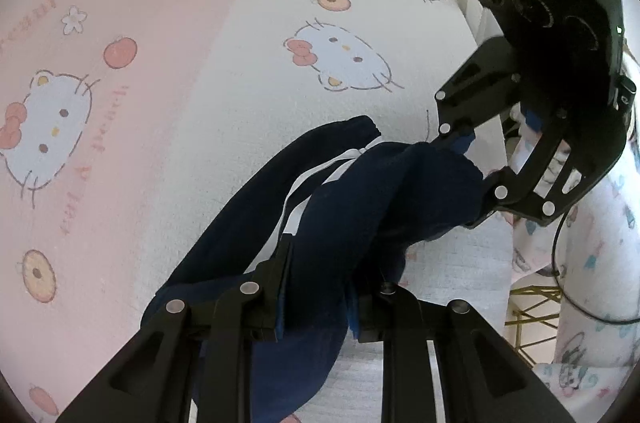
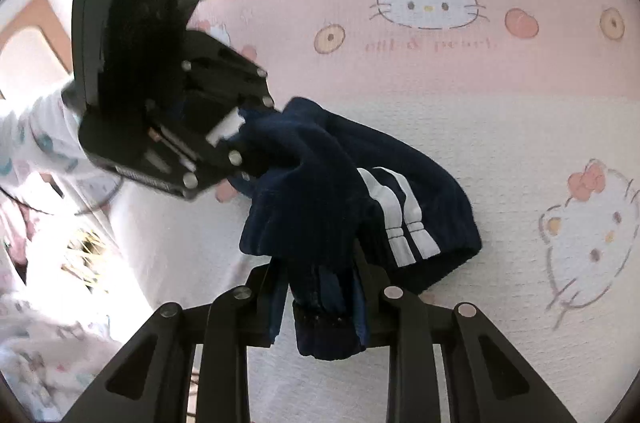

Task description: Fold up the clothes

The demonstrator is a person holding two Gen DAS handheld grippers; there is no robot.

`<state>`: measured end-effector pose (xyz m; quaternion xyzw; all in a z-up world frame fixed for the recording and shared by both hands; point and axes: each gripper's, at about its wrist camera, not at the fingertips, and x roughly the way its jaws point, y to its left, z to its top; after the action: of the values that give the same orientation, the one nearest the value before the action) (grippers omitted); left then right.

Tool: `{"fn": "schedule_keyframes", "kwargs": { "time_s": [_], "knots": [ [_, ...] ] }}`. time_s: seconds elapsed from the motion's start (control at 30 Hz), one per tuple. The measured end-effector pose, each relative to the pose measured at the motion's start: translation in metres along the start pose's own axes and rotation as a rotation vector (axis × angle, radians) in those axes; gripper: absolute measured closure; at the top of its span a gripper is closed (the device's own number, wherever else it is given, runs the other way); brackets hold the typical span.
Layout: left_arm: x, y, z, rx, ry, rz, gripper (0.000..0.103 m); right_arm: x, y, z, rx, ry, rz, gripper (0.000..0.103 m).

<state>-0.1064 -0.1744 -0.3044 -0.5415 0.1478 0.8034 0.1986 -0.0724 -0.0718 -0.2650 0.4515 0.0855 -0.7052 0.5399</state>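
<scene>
Above the printed bed sheet (image 2: pixel 500 127), a navy garment (image 2: pixel 320 183) hangs bunched between the two tools, part of it resting on the sheet. The fabric is dark blue and soft-looking, with white stripes (image 2: pixel 404 219) running along one side to a gathered, elasticated edge. It is crumpled and twisted.

The left tool (image 1: pixel 318 299) is clenched on a thick fold of the garment; blue cloth fills the gap between its pads. The right tool (image 2: pixel 320 299) is likewise clamped on a hem edge, with a bundle of cloth hanging down between its fingers. In the left wrist view the right tool (image 1: pixel 476 175) grips the far end of the same garment.

The bed sheet is pink and white, printed with cartoon cat faces, flowers and round fruit. A person's sleeve (image 2: pixel 44 139) in pale printed fabric shows at the edge.
</scene>
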Motion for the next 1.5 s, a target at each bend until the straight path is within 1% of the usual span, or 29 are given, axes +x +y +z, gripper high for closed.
{"fn": "schedule_keyframes", "kwargs": {
  "time_s": [0.07, 0.13, 0.23, 0.33, 0.37, 0.4, 0.43, 0.47, 0.53, 0.57, 0.73, 0.83, 0.9, 0.97, 1.03, 1.1, 1.17, 1.2, 1.27, 1.3, 1.37, 1.4, 1.47, 1.5],
  "knots": [
    [0.007, 0.000, 0.000, 0.007, 0.016, 0.012, 0.083, 0.012, 0.012, 0.003, -0.042, 0.053, -0.001, 0.077],
    [0.006, 0.002, -0.001, 0.014, 0.030, 0.023, 0.083, 0.013, 0.008, -0.002, -0.045, 0.117, 0.010, 0.077],
    [0.013, 0.004, -0.001, 0.004, 0.043, 0.015, 0.083, 0.015, 0.003, -0.007, -0.044, 0.201, 0.016, 0.077],
    [0.016, 0.010, 0.000, -0.037, 0.048, 0.012, 0.083, 0.022, -0.018, 0.006, 0.019, 0.183, 0.013, 0.077],
    [0.015, 0.012, 0.001, -0.050, 0.041, 0.007, 0.083, 0.022, -0.021, 0.006, 0.029, 0.176, 0.006, 0.071],
    [0.014, 0.013, 0.001, -0.062, 0.035, 0.002, 0.083, 0.020, -0.024, 0.006, 0.023, 0.171, -0.015, 0.063],
    [0.012, 0.014, 0.002, -0.068, 0.032, -0.001, 0.083, 0.018, -0.025, 0.005, 0.013, 0.164, -0.035, 0.047],
    [0.011, 0.015, 0.002, -0.074, 0.028, -0.004, 0.083, 0.015, -0.021, 0.005, -0.004, 0.151, -0.053, 0.040],
    [0.007, 0.016, 0.002, -0.088, 0.016, -0.007, 0.083, 0.008, -0.013, 0.003, -0.034, 0.125, -0.080, 0.040],
    [0.006, 0.017, 0.002, -0.098, 0.014, -0.011, 0.083, 0.004, -0.010, 0.001, -0.036, 0.108, -0.078, 0.040],
    [0.003, 0.019, 0.003, -0.152, -0.005, -0.025, 0.083, -0.009, -0.003, -0.007, 0.006, 0.036, -0.105, 0.040],
    [0.010, 0.018, 0.009, -0.161, -0.010, -0.029, 0.083, -0.009, -0.019, -0.005, 0.018, 0.021, -0.088, 0.040],
    [0.011, 0.018, 0.012, -0.167, -0.017, -0.029, 0.083, -0.006, -0.017, -0.013, 0.018, 0.025, -0.080, 0.040],
    [0.016, 0.018, 0.016, -0.170, -0.016, -0.022, 0.083, 0.001, -0.009, -0.015, 0.018, 0.046, -0.047, 0.040],
    [0.020, 0.018, 0.018, -0.171, -0.012, -0.019, 0.083, 0.000, -0.001, -0.019, 0.002, 0.050, -0.060, 0.040],
    [0.019, 0.019, 0.019, -0.174, -0.011, -0.024, 0.083, -0.002, 0.000, -0.020, -0.004, 0.021, -0.075, 0.040],
    [0.019, 0.020, 0.019, -0.183, -0.008, -0.024, 0.083, -0.002, -0.006, -0.020, 0.046, -0.002, -0.062, 0.042],
    [0.018, 0.021, 0.018, -0.183, -0.009, -0.024, 0.083, -0.002, -0.008, -0.020, 0.066, -0.011, -0.057, 0.046],
    [0.015, 0.022, 0.018, -0.181, -0.015, -0.015, 0.083, -0.002, -0.013, -0.020, 0.088, -0.004, -0.072, 0.066],
    [0.014, 0.022, 0.018, -0.180, -0.018, -0.011, 0.083, -0.004, -0.016, -0.022, 0.100, 0.001, -0.079, 0.069],
    [0.009, 0.026, 0.017, -0.197, -0.020, -0.015, 0.083, -0.014, -0.030, -0.028, 0.154, -0.010, -0.062, 0.079],
    [0.007, 0.028, 0.016, -0.214, -0.025, -0.019, 0.082, -0.016, -0.037, -0.027, 0.188, -0.019, -0.050, 0.079],
    [0.000, 0.033, 0.014, -0.250, -0.037, -0.027, 0.075, -0.011, -0.043, -0.013, 0.250, -0.043, -0.025, 0.080],
    [-0.004, 0.036, 0.011, -0.267, -0.055, -0.016, 0.060, -0.014, -0.045, -0.013, 0.264, -0.053, -0.022, 0.080]
  ]
}}
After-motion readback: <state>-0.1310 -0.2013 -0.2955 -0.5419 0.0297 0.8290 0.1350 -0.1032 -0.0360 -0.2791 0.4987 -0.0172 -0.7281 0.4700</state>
